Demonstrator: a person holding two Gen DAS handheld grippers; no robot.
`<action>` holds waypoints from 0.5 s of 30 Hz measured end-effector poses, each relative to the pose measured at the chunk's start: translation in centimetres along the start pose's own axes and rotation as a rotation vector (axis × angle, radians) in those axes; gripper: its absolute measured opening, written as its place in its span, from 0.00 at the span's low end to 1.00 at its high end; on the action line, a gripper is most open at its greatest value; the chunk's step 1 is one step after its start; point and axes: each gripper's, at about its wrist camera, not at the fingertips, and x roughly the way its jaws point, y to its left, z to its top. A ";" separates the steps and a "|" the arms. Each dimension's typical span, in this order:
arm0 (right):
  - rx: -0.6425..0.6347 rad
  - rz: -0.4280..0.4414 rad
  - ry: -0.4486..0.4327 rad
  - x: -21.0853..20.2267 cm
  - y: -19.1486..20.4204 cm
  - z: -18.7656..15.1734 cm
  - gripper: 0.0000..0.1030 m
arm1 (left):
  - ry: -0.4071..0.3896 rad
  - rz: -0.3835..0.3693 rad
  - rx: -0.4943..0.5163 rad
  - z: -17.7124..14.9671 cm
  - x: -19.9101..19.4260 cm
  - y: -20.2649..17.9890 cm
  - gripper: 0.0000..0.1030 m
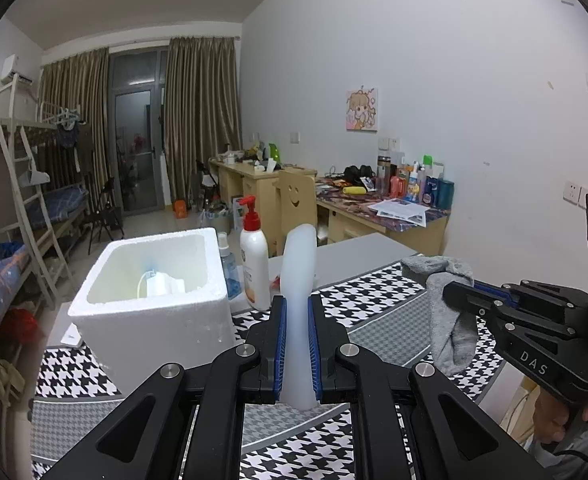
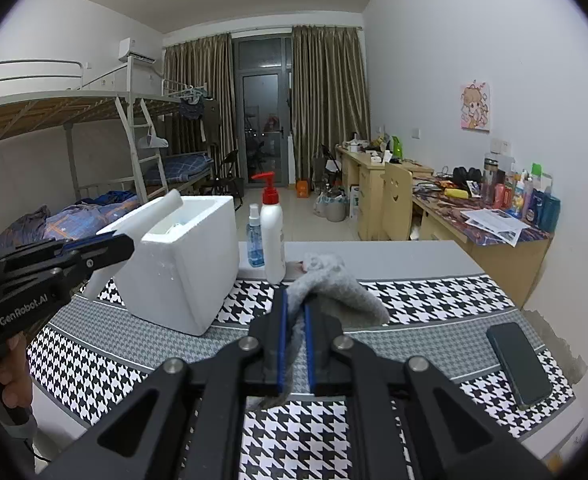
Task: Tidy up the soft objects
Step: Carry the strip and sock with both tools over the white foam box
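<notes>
Two hand-held grippers: left (image 1: 297, 344) clamps one foam strip (image 1: 300, 280), right (image 2: 294, 344) one grey sock (image 2: 334, 292)

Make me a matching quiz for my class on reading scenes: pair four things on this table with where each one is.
Things:
1. grey fleecy sock
2. white floppy foam strip
3. dark flat phone
4. white pump bottle with red top

Places:
A. lying on the houndstooth cloth
B. standing beside the white foam box
C. in the left gripper
D. in the right gripper

Pairs: 1-D, 2-C, 3-A, 4-B
</notes>
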 end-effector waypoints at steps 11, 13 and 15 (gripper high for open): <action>-0.011 0.005 -0.023 0.3 0.3 1.2 0.10 | -0.015 0.025 0.000 0.9 0.2 0.4 0.11; -0.013 0.008 -0.026 0.4 0.4 1.4 0.10 | -0.019 0.030 -0.005 1.3 0.2 0.6 0.11; -0.017 0.011 -0.032 0.5 0.5 1.6 0.10 | -0.022 0.035 -0.008 1.6 0.1 0.7 0.11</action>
